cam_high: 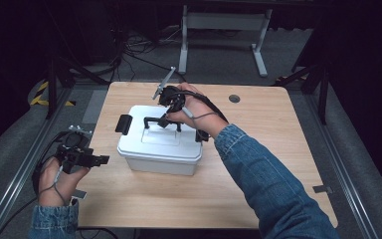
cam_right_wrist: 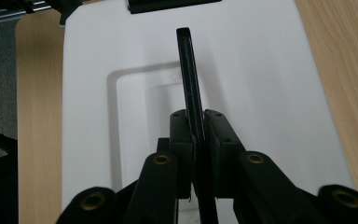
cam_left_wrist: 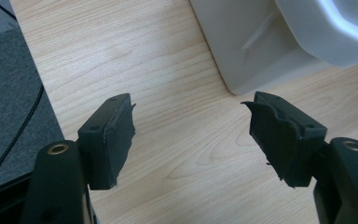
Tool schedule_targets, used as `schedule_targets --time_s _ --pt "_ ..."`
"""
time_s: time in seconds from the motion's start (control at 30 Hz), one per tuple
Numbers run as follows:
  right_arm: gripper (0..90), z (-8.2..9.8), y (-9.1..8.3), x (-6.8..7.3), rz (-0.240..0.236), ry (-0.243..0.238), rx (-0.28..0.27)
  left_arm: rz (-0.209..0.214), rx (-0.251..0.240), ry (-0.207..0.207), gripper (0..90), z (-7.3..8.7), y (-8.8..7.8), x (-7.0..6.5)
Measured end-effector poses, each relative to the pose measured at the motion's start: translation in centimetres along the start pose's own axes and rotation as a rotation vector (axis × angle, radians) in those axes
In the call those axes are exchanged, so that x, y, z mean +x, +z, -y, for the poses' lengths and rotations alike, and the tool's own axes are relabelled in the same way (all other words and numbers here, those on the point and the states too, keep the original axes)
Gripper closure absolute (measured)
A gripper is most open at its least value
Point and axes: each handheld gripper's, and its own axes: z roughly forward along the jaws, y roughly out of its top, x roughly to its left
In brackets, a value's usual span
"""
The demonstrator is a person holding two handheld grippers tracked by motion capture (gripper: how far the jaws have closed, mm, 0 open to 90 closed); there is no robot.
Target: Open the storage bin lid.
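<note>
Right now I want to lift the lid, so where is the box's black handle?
In the high view the handle stands on top of the white box at mid-table, clamped by the right gripper; the left gripper waits by the box's left side.

Right tongs: forearm stretched forward and inward, jaws pinched tight, pointing down. Left tongs: hand low at the near left, jaws spread wide, nothing between them.

White lidded box, black handle upright.
</note>
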Motion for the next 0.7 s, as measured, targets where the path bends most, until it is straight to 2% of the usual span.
schedule_targets --time_s 0.17,0.4,0.47,0.5,0.7 --pt "83.2 0.0 -0.1 0.0 -0.01 -0.01 -0.01 0.004 0.001 0.003 31.0 0.0 0.0 0.1" --pt "84.2 -0.1 -1.0 -0.2 0.008 -0.024 -0.029 0.002 0.003 0.003 31.1 -0.1 0.0 0.2" --pt "84.5 -0.3 -1.7 -0.3 0.021 -0.02 -0.047 0.007 0.003 0.002 31.1 0.0 0.0 0.1" --pt "84.5 -0.3 -1.9 -0.3 0.012 -0.015 -0.057 0.004 0.003 0.006 31.0 0.0 0.0 0.1" --pt "84.5 -0.7 -3.7 0.0 0.018 -0.032 -0.1 0.006 0.004 0.001 31.1 0.0 0.0 0.1"
